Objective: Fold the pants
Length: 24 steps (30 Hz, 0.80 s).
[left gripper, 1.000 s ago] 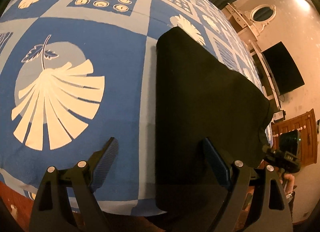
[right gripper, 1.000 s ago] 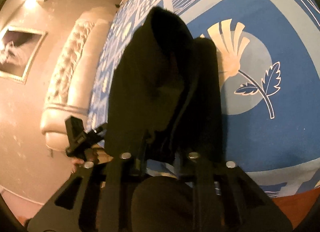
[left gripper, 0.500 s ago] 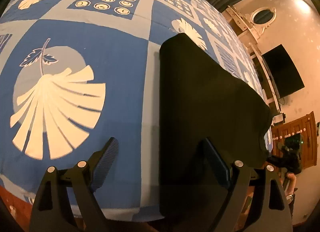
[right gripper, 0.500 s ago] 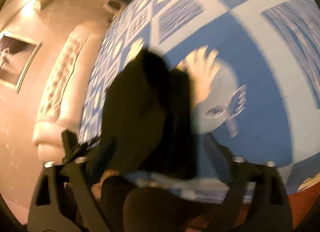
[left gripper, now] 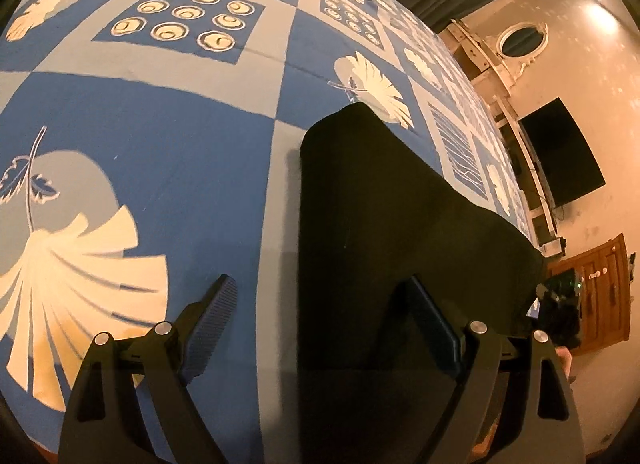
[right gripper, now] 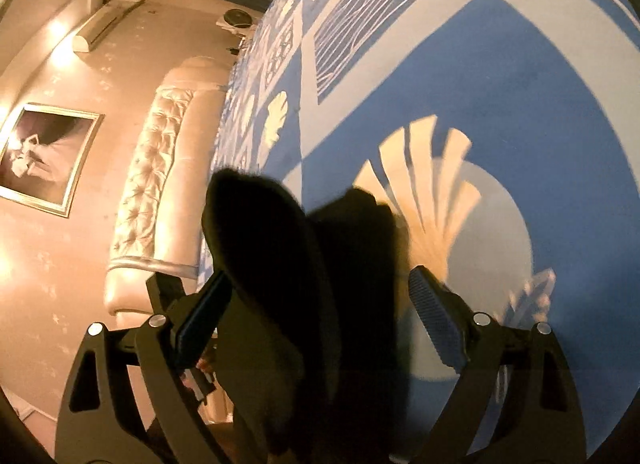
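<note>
The black pants (left gripper: 392, 232) lie folded in a flat dark slab on the blue and white patterned bed cover (left gripper: 168, 136). My left gripper (left gripper: 320, 320) is open, just above the near left edge of the pants, holding nothing. In the right wrist view the pants (right gripper: 288, 272) bulge up between the fingers of my right gripper (right gripper: 320, 312), which is open. Whether the cloth touches the pads is hidden by darkness. The other gripper (left gripper: 560, 296) shows small at the pants' far right corner.
The bed cover (right gripper: 500, 84) stretches far ahead. A tufted cream headboard (right gripper: 160, 184) and framed picture (right gripper: 44, 156) stand at the left in the right view. A dark TV (left gripper: 560, 160), a wooden dresser (left gripper: 600, 288) and an oval mirror (left gripper: 520, 38) line the wall.
My right gripper has opened and let go of the pants, and its view swung over the bed. My left gripper moved forward over the bed, staying open.
</note>
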Available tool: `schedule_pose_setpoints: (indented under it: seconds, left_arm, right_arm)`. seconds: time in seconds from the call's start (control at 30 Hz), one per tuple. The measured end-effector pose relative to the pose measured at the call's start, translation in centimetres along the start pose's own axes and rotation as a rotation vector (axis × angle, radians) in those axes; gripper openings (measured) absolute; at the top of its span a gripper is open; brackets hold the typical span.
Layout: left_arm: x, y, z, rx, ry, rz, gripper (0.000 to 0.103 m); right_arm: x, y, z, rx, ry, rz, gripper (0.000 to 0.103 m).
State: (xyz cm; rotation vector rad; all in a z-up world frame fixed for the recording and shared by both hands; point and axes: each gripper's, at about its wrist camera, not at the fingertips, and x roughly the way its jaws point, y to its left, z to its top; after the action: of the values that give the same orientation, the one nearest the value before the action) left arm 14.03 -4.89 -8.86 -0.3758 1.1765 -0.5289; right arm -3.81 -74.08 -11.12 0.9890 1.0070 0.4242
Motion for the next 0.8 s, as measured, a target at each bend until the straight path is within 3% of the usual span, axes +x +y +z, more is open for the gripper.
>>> schedule_pose_setpoints:
  seconds: [0.27,0.33,0.37,0.4,0.47,0.57,0.7,0.8]
  left_arm:
    - [0.2,-0.3,0.1,0.013,-0.008,0.007,0.086]
    - [0.3,-0.5,0.1,0.025,-0.01,0.015,0.086]
    - [0.3,-0.6,0.0,0.033,-0.01,0.02,0.086]
    - [0.3,-0.7,0.0,0.043,-0.01,0.026,0.086]
    - [0.4,-0.8,-0.2,0.058,-0.011,0.033,0.086]
    - [0.3,-0.9,-0.2,0.065,-0.012,0.035,0.086]
    - [0.4,-0.7,-0.1,0.057,-0.008,0.028,0.086]
    - [0.4,-0.5,0.2,0.045,-0.006,0.023,0.086]
  right_arm:
    - [1.7,0.5,2.0,-0.008,-0.017,-0.009,0.088]
    - [2.2,0.4,2.2,-0.003,-0.015,-0.069,0.068]
    - [2.4,0.1,2.2,0.009,-0.01,-0.097,0.049]
    - [2.3,-0.4,2.3,0.026,-0.011,-0.101,0.04]
    - [1.8,-1.6,2.2,0.078,-0.016,-0.046,0.038]
    - [1.7,-1.7,2.2,0.081,-0.015,-0.023,0.041]
    - [1.5,-1.8,2.6,0.11,0.003,0.071,0.063]
    - [1.3,-1.8,2.7,0.11,-0.004,0.106,0.068]
